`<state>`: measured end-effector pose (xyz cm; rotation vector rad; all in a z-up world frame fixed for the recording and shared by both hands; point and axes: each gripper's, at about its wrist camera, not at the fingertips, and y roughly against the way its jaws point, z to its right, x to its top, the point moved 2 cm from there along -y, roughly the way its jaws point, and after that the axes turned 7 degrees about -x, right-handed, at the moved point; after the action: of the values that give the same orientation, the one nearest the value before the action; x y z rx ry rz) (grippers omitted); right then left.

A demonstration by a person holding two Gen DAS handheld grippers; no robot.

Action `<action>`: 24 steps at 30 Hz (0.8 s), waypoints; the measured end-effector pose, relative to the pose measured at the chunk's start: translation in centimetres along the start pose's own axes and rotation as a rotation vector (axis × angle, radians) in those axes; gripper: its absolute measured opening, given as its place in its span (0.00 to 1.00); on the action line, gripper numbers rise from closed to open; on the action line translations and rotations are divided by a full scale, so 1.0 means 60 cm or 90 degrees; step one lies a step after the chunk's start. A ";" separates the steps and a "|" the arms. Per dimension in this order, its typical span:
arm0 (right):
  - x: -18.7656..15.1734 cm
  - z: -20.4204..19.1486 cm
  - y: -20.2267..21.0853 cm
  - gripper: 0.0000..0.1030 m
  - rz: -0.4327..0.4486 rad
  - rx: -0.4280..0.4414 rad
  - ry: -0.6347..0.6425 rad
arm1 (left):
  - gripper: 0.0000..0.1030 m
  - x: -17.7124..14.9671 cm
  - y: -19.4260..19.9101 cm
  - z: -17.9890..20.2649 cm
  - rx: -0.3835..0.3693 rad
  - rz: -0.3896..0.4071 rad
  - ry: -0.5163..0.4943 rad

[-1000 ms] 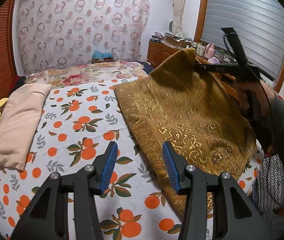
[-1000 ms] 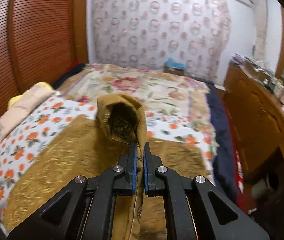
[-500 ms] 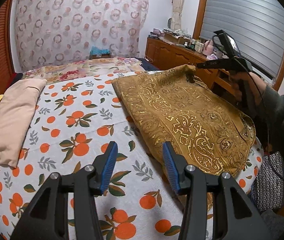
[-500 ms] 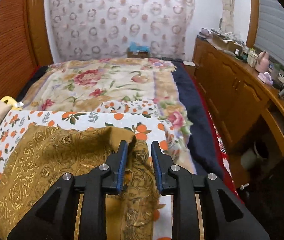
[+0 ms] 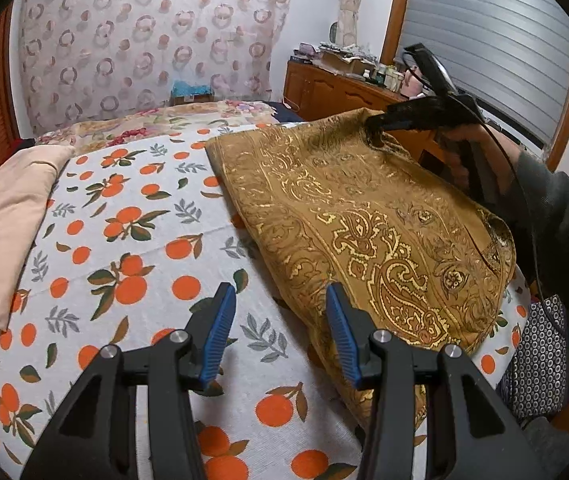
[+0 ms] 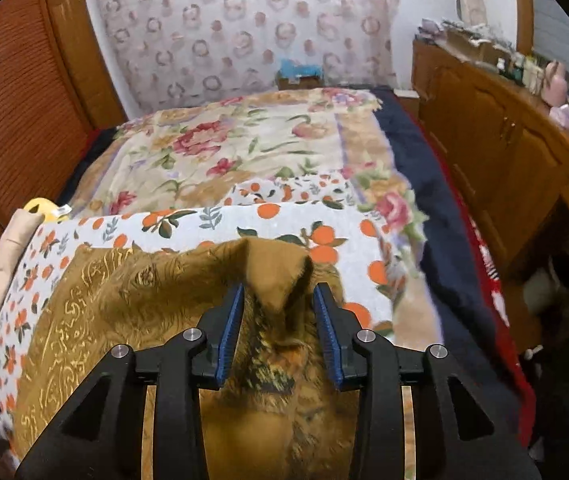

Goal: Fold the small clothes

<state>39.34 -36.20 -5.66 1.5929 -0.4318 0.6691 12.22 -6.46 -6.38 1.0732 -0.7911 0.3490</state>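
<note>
The right gripper [image 6: 277, 306] is seen with its jaws parted, having just been opening; a raised peak of the mustard paisley cloth [image 6: 96, 320] stands between the blue pads [image 6: 228, 328], and firm pressing by either pad cannot be made out, so the corner appears released. From the left wrist view, this gripper [image 5: 376, 124] is found at the cloth's far right corner, held by a hand [image 5: 464, 152] in a dark sleeve [image 5: 564, 216].

The left gripper [image 5: 280, 308] is held partly open above the orange-print sheet [image 5: 124, 240], and nothing is gripped; its right finger lies just beside the cloth's near left edge.

The cloth [image 5: 364, 216] is spread over the right half of the sheet, its near end hanging toward the bed's near right edge. A folded beige garment [image 5: 8, 224] is laid along the sheet's left edge, well apart from the cloth.
</note>
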 end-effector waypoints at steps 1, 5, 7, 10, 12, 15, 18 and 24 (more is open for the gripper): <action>0.002 -0.002 -0.003 0.34 0.001 -0.002 0.003 | 0.44 -0.002 -0.002 0.001 0.000 -0.002 -0.002; 0.011 -0.009 -0.004 0.03 0.024 -0.002 0.016 | 0.44 -0.007 -0.004 0.002 -0.003 -0.007 -0.001; 0.018 -0.007 0.012 0.01 0.061 -0.021 0.023 | 0.44 -0.009 -0.005 0.002 -0.004 -0.009 -0.002; 0.035 0.027 0.043 0.01 0.111 -0.109 -0.034 | 0.44 -0.009 -0.006 0.001 -0.005 -0.009 -0.001; 0.040 0.036 0.045 0.05 0.102 -0.122 -0.043 | 0.44 -0.009 -0.007 0.002 -0.005 -0.008 0.001; 0.036 0.037 0.047 0.22 0.084 -0.152 0.001 | 0.44 -0.009 -0.006 0.004 -0.008 -0.008 -0.001; 0.019 0.041 0.056 0.33 0.059 -0.146 0.024 | 0.44 -0.008 -0.003 0.007 -0.009 -0.007 -0.004; -0.094 0.014 0.133 0.33 0.050 -0.053 0.084 | 0.44 -0.009 0.004 0.015 -0.019 -0.002 -0.007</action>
<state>30.20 -38.70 -3.19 1.4494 -0.4210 0.8015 11.34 -7.11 -6.42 1.0493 -0.8023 0.3285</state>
